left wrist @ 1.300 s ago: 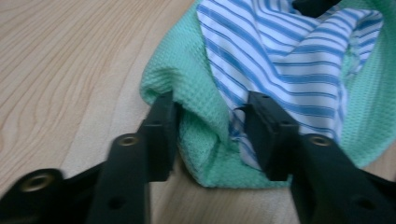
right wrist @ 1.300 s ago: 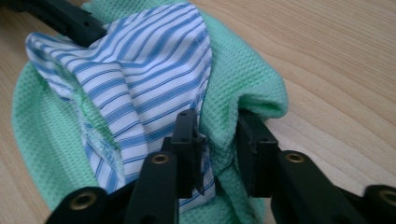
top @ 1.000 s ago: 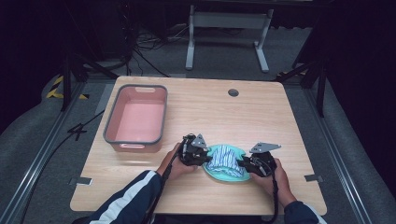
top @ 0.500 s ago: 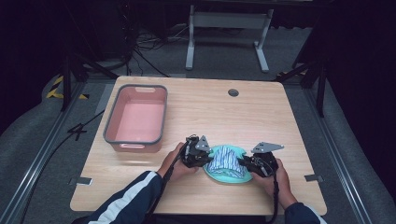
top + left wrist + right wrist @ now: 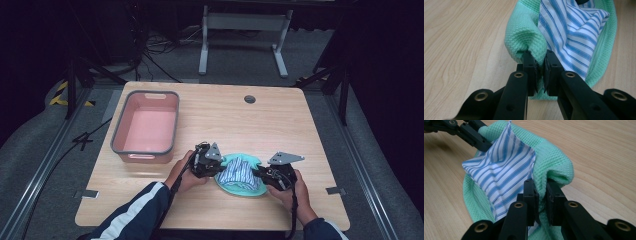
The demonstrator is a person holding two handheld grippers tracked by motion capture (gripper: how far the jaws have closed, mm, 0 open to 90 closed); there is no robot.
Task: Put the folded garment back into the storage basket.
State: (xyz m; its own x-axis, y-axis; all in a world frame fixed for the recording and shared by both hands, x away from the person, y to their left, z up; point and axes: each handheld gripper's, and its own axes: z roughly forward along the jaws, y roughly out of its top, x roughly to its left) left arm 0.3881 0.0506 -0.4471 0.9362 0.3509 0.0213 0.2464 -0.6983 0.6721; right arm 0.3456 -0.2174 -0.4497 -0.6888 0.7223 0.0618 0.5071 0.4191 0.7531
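Left gripper (image 5: 539,72): you are pinching the green waffle cloth's (image 5: 246,188) left edge | Right gripper (image 5: 541,195): clamping its right edge | Striped cloth (image 5: 238,171) lying on it, near the desk's (image 5: 280,125) front.

The high view is looking down on the whole pale wooden table (image 5: 310,125); both gripper views are facing the crumpled green waffle-weave cloth (image 5: 524,32) close-up from opposite sides.
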